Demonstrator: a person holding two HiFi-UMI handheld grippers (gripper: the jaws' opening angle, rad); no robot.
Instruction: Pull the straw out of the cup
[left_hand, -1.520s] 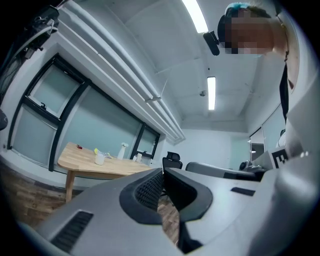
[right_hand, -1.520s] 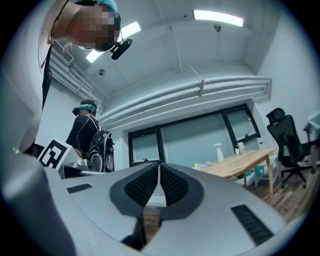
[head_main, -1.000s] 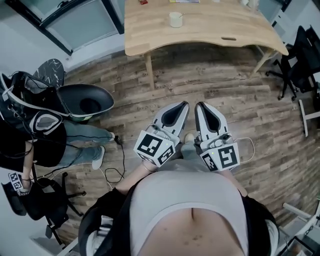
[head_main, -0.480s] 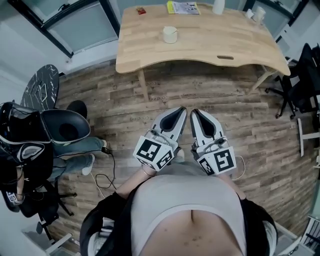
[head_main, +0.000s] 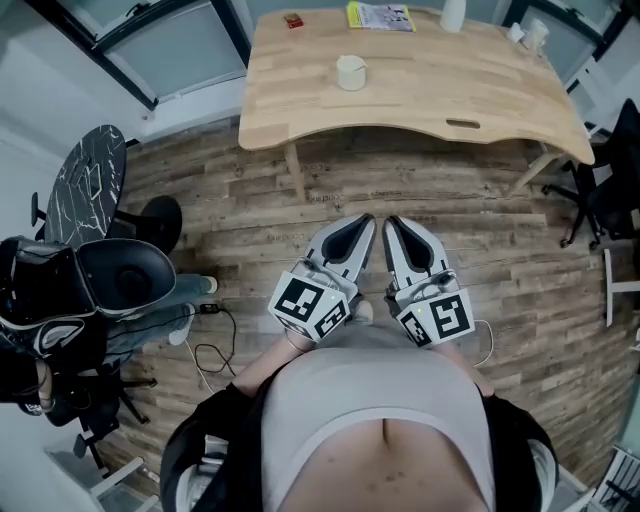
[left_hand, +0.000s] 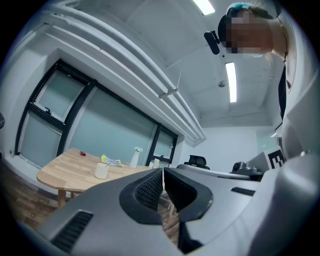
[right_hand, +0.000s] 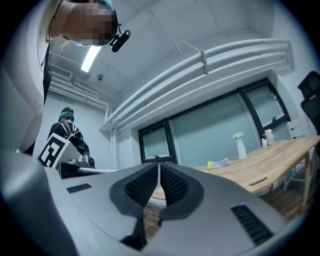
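A white cup (head_main: 351, 72) stands on the wooden table (head_main: 470, 90) at the far side of the room; its straw is too small to make out. The same cup (left_hand: 101, 170) shows in the left gripper view, far ahead on the table (left_hand: 60, 172). My left gripper (head_main: 367, 221) and right gripper (head_main: 389, 223) are held side by side over the wood floor, close to my body and well short of the table. Both are shut with nothing between the jaws, as the left gripper (left_hand: 163, 173) and right gripper (right_hand: 159, 165) also show in their own views.
A yellow packet (head_main: 380, 15), a spray bottle (head_main: 452, 13) and a small red thing (head_main: 293, 20) lie along the table's far edge. Office chairs (head_main: 610, 170) stand at the right. At the left are a seated person (head_main: 150, 325), a black chair (head_main: 125, 275), a round dark table (head_main: 85, 180) and a floor cable (head_main: 215, 345).
The table and cup have slid lower in the head view, so I have come nearer to them. Both grippers stay shut, side by side in front of me.
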